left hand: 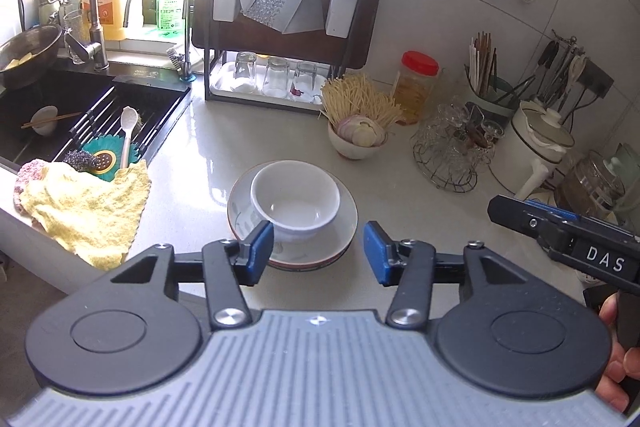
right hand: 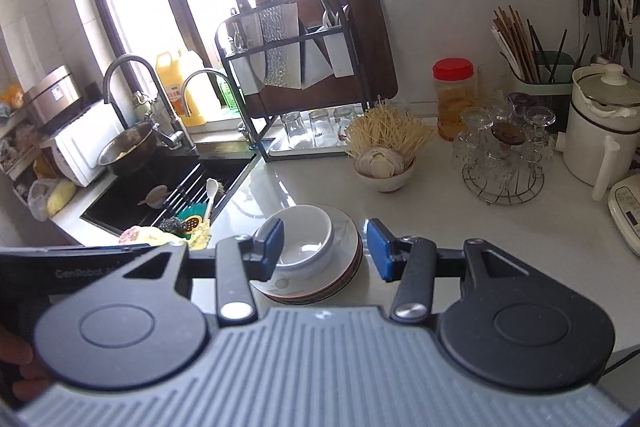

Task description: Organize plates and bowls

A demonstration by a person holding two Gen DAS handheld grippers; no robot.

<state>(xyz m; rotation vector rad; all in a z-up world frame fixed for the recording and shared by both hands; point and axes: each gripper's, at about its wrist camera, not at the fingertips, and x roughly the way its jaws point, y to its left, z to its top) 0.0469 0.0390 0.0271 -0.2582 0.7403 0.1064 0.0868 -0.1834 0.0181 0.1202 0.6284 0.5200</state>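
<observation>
A white bowl (left hand: 295,201) sits in a stack of plates (left hand: 344,231) on the pale counter; both also show in the right wrist view, the bowl (right hand: 304,241) on the plates (right hand: 344,251). My left gripper (left hand: 319,253) is open and empty, just in front of the stack. My right gripper (right hand: 326,247) is open and empty, its jaws on either side of the stack's near edge, a little above it. The right gripper's body (left hand: 568,239) shows at the right of the left wrist view.
A sink (left hand: 80,115) with a small bowl, chopsticks and a spoon lies left, a yellow cloth (left hand: 84,211) on its edge. A bowl of noodles and onion (left hand: 356,131), a glass rack (left hand: 452,147), a jar (left hand: 416,87), a white kettle (left hand: 536,143) and a knife rack (left hand: 280,27) stand behind.
</observation>
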